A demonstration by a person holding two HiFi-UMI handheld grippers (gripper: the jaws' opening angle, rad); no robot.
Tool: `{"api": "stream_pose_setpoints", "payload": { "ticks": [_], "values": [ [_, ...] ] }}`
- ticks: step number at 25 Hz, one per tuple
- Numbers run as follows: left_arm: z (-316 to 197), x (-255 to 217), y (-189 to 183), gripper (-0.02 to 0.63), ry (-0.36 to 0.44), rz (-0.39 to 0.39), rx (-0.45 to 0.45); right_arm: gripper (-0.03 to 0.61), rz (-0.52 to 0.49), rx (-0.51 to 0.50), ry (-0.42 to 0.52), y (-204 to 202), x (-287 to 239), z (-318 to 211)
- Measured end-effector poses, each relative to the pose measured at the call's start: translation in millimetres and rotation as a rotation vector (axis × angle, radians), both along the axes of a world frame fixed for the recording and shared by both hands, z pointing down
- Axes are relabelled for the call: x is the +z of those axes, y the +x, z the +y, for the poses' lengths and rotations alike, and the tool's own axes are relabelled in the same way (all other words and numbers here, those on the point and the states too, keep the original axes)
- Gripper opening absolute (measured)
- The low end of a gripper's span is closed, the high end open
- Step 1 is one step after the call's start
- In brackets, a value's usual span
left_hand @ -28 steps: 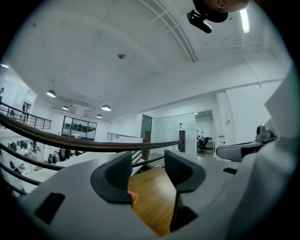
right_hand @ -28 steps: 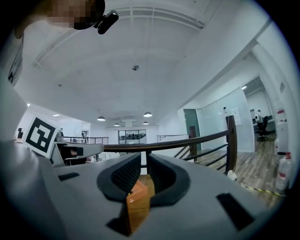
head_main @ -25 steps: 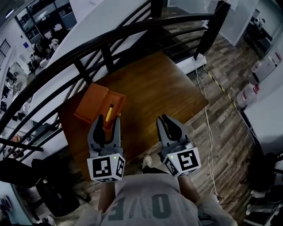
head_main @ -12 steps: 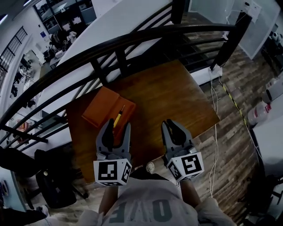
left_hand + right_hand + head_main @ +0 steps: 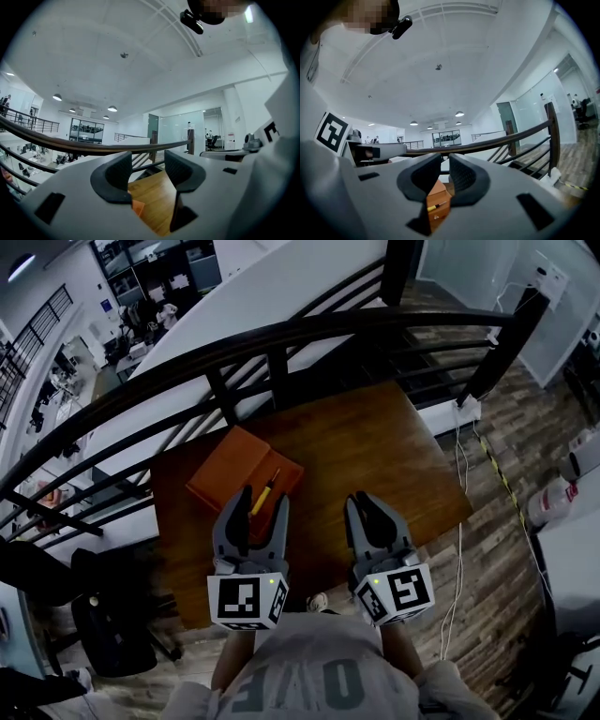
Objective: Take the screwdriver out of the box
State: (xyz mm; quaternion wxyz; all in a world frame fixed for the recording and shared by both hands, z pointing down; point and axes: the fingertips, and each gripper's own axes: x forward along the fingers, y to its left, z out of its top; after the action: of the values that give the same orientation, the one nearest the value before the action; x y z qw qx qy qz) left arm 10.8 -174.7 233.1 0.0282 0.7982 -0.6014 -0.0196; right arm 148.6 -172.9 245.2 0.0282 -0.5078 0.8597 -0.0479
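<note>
The screwdriver (image 5: 263, 495) lay in the orange box (image 5: 231, 461) on the bench's (image 5: 375, 446) left side, just beyond the left gripper (image 5: 255, 510), whose empty, parted jaws would best straddle its yellow handle squarely; the right gripper (image 5: 368, 512) hung narrowly parted, empty.

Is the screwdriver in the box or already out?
In the box. The yellow-handled screwdriver lies inside the open orange box, with nothing gripping it.

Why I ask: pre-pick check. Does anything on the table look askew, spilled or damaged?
Nothing stands out. The orange box sits flat on the table, merely angled to its edges, screwdriver lying inside. Left gripper and right gripper hover empty, jaws apart.
</note>
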Motion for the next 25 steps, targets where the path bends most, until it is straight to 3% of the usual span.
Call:
{"api": "stream_pose_setpoints", "payload": {
  "ticks": [15,25],
  "values": [
    [-21.7,17.5,-40.0,0.213,-0.053,-0.017,-0.032,0.061,0.003,-0.130,-0.020,-54.3,5.3,-29.0],
    [-46.0,81.7,-40.2,0.213,-0.271,-0.089,0.071,0.061,0.007,-0.196,-0.085,-84.4,24.0,-49.4]
  ]
}}
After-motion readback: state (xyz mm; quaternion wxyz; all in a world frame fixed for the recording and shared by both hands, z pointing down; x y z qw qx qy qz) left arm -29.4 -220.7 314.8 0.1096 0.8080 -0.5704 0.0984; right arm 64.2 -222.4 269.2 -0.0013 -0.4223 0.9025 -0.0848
